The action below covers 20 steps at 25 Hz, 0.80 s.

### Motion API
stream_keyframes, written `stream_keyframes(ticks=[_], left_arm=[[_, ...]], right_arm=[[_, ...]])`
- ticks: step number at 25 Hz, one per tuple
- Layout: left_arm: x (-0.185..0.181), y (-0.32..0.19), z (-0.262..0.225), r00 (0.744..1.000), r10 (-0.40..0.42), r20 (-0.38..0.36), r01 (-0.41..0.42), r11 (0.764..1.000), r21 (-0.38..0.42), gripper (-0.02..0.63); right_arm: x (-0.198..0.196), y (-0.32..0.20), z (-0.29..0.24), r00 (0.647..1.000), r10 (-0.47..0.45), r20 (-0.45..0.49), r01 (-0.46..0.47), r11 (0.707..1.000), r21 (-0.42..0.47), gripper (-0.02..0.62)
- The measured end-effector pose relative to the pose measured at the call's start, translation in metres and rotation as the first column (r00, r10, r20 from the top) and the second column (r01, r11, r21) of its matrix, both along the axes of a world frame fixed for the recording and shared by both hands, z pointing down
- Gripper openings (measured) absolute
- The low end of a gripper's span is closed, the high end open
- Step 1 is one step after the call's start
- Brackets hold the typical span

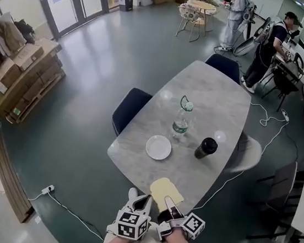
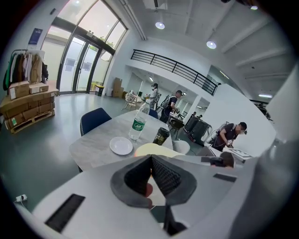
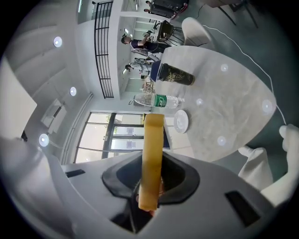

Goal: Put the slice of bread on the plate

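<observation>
- Jaws of the left gripper [image 2: 152, 159] are together, their dark ribbed pads meeting at the tips with nothing between them. In the head view it sits low in the frame, just beside the other gripper, at the near end of the grey marbled table [image 1: 215, 101].
- A white plate [image 1: 158, 147] lies bare on the table, farther in than both grippers.
- The slice of bread [image 3: 153, 154] is clamped between the jaws of the right gripper [image 3: 151, 164], seen edge-on in that gripper's view and sticking out past the tips. From the head view its pale yellow face lies over the table's near edge, well apart from the plate.
- A clear water bottle [image 1: 181, 122] with a green label stands upright just beyond the plate.
- A dark tumbler [image 1: 205, 148] stands to the right of the bottle.
- A white chair [image 1: 248, 153] is at the table's right edge.
</observation>
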State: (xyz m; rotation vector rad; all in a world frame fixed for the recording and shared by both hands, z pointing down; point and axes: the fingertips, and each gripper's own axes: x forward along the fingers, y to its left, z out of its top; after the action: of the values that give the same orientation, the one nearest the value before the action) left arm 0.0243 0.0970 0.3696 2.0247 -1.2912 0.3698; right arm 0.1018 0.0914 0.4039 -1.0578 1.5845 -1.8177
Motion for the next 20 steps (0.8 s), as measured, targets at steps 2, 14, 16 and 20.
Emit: stream_keyframes(ticks=[2, 14, 16, 20], left_arm=[[-0.017, -0.02, -0.006, 1.0, 0.004, -0.008, -0.004, 1.0, 0.013, 0.011], [-0.097, -0.099, 0.004, 0.995, 0.1, -0.028, -0.1, 0.995, 0.014, 0.011], [-0.103, -0.105, 0.011, 0.993, 0.114, -0.029, -0.114, 0.994, 0.0, 0.011], [-0.101, -0.115, 0.019, 0.989, 0.135, -0.053, -0.136, 0.99, -0.025, 0.011]], right_arm=[[-0.013, -0.02, -0.003, 1.0, 0.008, -0.02, -0.008, 1.0, 0.004, 0.091], [-0.072, -0.097, 0.003, 0.992, 0.107, -0.07, -0.106, 0.994, 0.014, 0.091], [-0.073, -0.101, 0.005, 0.989, 0.119, -0.082, -0.119, 0.993, 0.007, 0.091], [-0.064, -0.11, 0.006, 0.984, 0.147, -0.099, -0.148, 0.989, 0.003, 0.091]])
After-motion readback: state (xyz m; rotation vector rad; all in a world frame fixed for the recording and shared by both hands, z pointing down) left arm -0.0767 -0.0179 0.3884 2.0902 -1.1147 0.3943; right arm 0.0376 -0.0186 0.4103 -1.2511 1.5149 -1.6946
